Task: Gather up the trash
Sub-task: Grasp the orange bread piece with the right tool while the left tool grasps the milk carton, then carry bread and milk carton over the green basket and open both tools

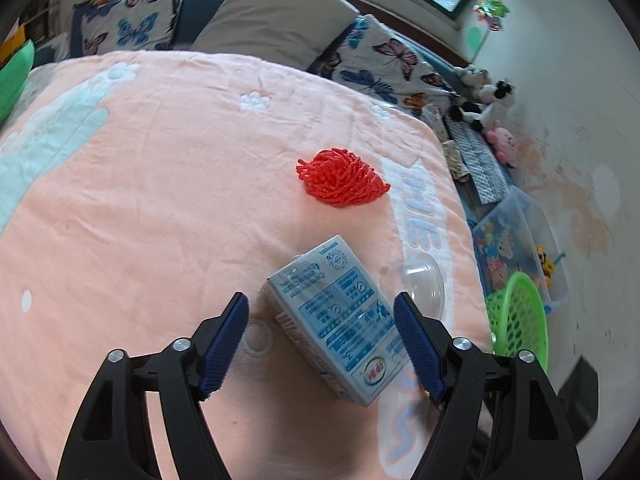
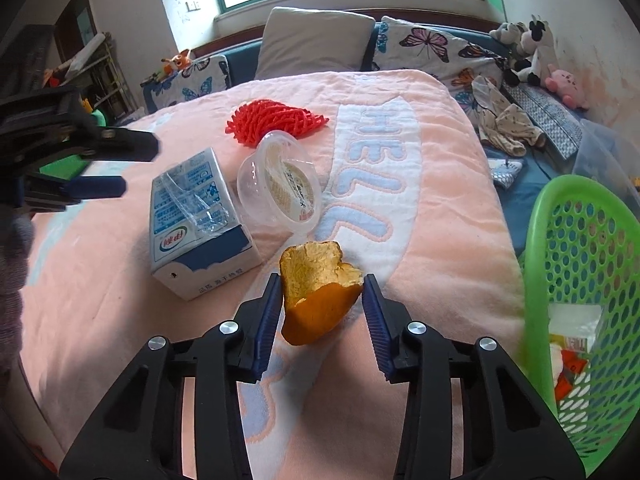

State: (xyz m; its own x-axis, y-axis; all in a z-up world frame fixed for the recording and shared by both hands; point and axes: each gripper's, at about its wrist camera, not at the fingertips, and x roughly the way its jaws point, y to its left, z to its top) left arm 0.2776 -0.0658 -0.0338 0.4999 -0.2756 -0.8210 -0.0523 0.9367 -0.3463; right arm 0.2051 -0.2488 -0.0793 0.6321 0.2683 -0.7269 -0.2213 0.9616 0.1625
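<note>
A blue-and-white milk carton (image 1: pixel 340 320) (image 2: pixel 192 216) lies on its side on the pink blanket (image 1: pixel 160 200). My left gripper (image 1: pixel 320 300) (image 2: pixel 140 167) straddles the carton and is open, with a gap at its left pad. A piece of orange peel (image 2: pixel 316 292) sits between the pads of my right gripper (image 2: pixel 322 280), and both pads touch it. A clear plastic cup (image 2: pixel 280 184) (image 1: pixel 424 280) lies tipped beside the carton. Farther back lies a red foam fruit net (image 2: pixel 276 120) (image 1: pixel 340 178).
A green perforated basket (image 2: pixel 580 280) (image 1: pixel 520 320) stands at the bed's right edge with some wrappers inside. Pillows (image 2: pixel 316 40) and soft toys (image 2: pixel 532 52) line the headboard and wall. A clear storage box (image 1: pixel 520 248) sits behind the basket.
</note>
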